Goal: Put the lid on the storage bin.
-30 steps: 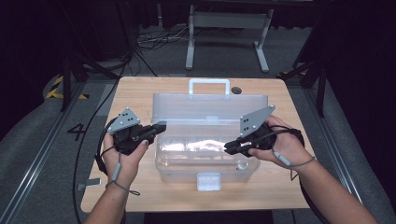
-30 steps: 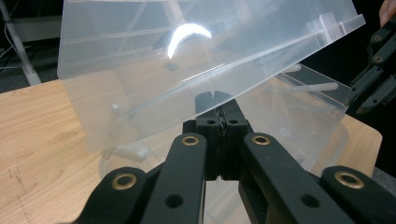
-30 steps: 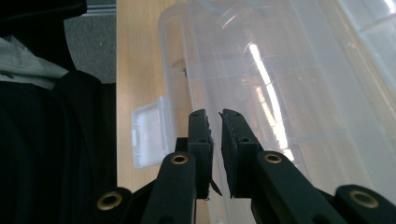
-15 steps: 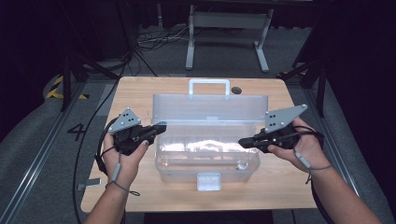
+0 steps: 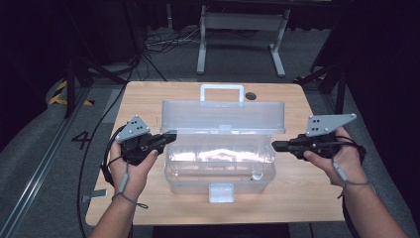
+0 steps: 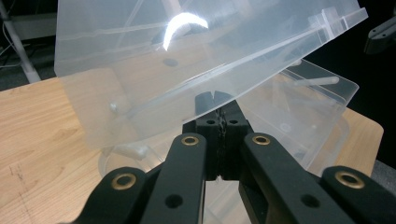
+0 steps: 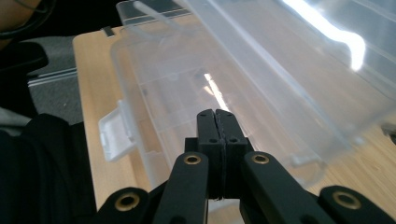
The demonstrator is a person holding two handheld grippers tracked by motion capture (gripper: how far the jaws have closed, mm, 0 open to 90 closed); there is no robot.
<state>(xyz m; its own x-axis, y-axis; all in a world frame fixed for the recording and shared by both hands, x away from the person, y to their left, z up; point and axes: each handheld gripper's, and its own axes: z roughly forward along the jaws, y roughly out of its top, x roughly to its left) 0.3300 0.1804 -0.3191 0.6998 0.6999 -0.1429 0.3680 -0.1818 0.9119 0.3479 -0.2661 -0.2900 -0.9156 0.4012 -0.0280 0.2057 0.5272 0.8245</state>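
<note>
Both forearms come in from the near edge of the worktop (image 5: 148,101), one at each end of a clear plastic box (image 5: 220,166) that sits in the middle of it with its lid (image 5: 223,116) standing open on the far side. The left hand (image 5: 130,163) holds the left tongs (image 5: 171,135) roughly level, pointing right and a little away – their tips lie at the box's left end, right under the lid's left corner. Whether they touch the plastic is hard to tell. In the left gripper view these tongs (image 6: 215,95) are clenched together with nothing between them, the tips partly veiled by the cloudy lid. The right hand (image 5: 334,156) holds the right tongs (image 5: 275,145) level and pointing left, just off the box's right end and apart from it. They too are clenched on nothing – the right gripper view shows the tongs (image 7: 215,114) pressed flat together. Through the glare on the walls, the box's contents cannot be made out.
</note>
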